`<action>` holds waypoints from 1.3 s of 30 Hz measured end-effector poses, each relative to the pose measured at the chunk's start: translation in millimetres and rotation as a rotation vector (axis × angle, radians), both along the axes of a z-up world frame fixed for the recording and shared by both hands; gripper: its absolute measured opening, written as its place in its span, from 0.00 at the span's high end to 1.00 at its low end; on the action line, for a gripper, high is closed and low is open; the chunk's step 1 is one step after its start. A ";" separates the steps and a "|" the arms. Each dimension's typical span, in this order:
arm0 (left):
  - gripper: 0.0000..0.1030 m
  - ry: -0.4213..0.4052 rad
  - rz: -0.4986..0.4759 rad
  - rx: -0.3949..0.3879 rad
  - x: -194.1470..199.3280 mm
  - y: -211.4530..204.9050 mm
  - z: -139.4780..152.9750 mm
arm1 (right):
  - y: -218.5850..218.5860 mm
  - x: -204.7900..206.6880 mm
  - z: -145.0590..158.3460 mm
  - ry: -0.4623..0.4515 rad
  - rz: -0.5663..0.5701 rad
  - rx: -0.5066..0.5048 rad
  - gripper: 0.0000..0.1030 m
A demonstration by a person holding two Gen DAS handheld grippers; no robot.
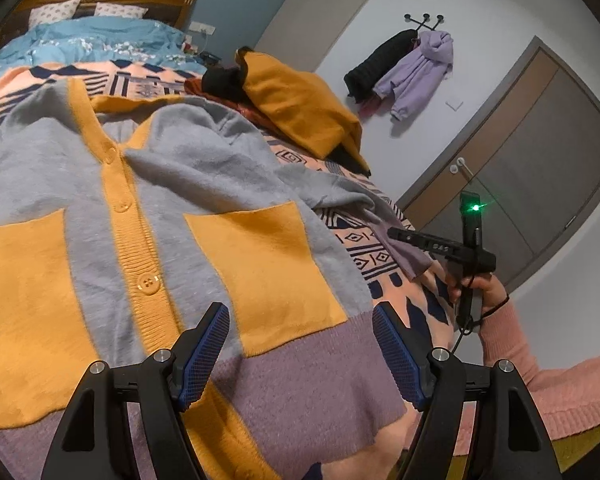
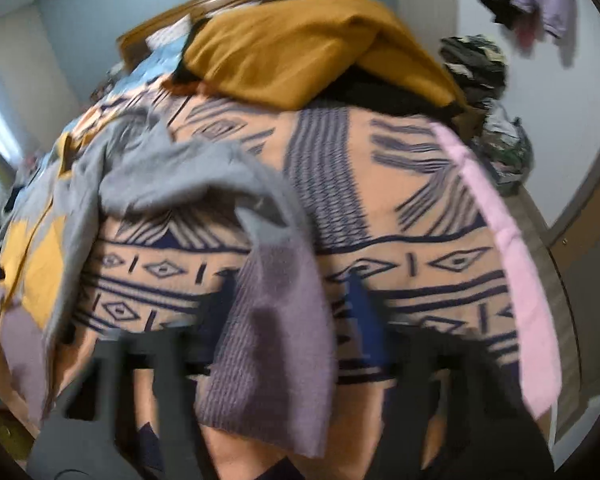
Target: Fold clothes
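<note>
Because the cardigan point(image 1: 172, 200) lying buttoned on the bed point(image 1: 364, 248) is soft, limp knit, take its sleeve cuff point(image 2: 268, 344). Left gripper point(image 1: 300, 356) hovers spread above the hem; right gripper point(image 2: 284, 360) blurred, state unclear.

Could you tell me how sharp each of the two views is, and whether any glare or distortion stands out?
Left wrist view: sharp, the cardigan knit and buttons crisp; the green indicator light flares; fisheye bends the door. Right wrist view: motion-blurred, the right gripper only dark streaks, the cardigan sleeve and patterned blanket smeared, so I cannot tell its jaw state.
</note>
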State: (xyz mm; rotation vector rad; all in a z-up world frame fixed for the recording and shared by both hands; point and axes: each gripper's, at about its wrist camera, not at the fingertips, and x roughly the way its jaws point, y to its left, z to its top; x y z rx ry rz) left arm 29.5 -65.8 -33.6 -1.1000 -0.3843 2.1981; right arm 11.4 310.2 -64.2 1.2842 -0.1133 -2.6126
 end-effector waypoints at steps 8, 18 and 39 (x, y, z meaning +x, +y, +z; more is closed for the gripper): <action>0.26 -0.005 -0.008 -0.025 -17.8 13.4 9.9 | 18.7 -21.6 51.4 0.147 -0.059 0.213 0.95; 0.26 -0.045 0.000 -0.039 -32.3 18.5 0.5 | 74.7 -52.2 48.0 0.052 -0.220 0.230 0.86; 0.20 -0.061 0.478 -0.035 35.8 -149.2 -11.3 | -144.5 33.1 -15.0 -0.157 0.468 -0.413 0.43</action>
